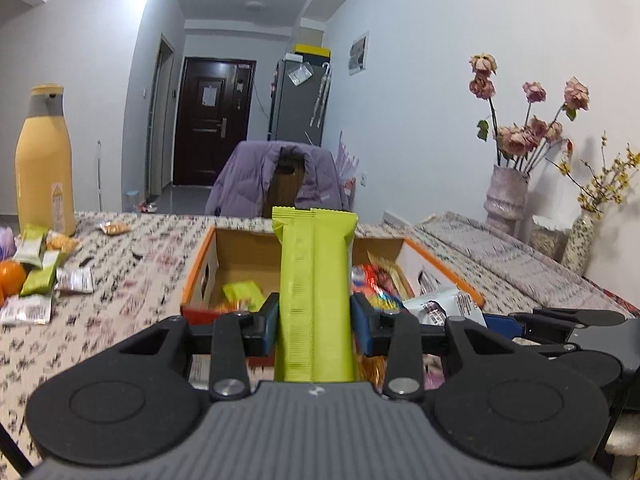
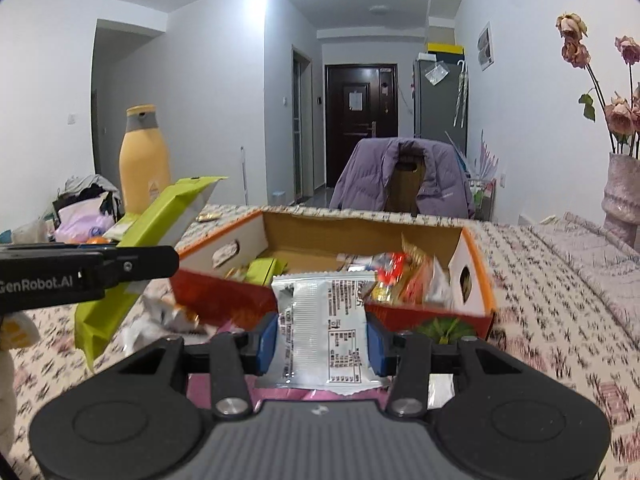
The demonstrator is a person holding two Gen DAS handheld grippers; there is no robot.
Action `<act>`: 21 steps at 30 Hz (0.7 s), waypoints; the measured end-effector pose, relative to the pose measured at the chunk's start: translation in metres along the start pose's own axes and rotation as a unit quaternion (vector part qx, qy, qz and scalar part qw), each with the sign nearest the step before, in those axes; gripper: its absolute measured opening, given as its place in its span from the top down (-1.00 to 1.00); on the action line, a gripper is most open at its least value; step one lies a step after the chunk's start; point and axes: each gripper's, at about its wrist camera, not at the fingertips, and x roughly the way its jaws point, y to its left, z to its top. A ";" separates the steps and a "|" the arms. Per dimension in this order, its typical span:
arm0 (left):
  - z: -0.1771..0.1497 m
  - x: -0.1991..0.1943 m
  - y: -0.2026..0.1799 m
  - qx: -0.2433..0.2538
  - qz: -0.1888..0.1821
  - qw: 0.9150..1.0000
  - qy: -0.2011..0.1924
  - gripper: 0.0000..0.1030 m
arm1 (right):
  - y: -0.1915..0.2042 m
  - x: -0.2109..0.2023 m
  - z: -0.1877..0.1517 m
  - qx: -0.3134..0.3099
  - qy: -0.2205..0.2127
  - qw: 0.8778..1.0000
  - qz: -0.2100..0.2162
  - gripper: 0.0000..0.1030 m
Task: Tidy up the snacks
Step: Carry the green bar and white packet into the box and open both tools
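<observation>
At lower centre, the left tongs (image 1: 314, 316) clamp a long green snack bar (image 1: 316, 280); the right tongs (image 2: 322, 344) pinch a white snack packet (image 2: 324, 328) (print facing up). Just beyond both, mid-frame, the orange-rimmed cardboard box (image 2: 476, 268) holds snacks on the patterned bench (image 2: 540, 300).

"GenRobot.AI" is printed in grey letters on the black arm of the left tongs (image 2: 136, 264), seen from the right wrist view. The print on the white snack packet (image 2: 324, 320) is too small to be read.
</observation>
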 end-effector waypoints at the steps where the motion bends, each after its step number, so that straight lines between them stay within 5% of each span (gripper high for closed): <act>1: 0.004 0.004 -0.001 0.001 0.001 1.000 -0.003 0.27 | -0.002 0.004 0.004 0.001 -0.003 1.000 -0.001 0.14; 21: 0.059 0.103 -0.001 -0.014 0.044 0.999 -0.008 0.27 | -0.047 0.086 0.056 0.030 -0.022 0.999 -0.018 0.14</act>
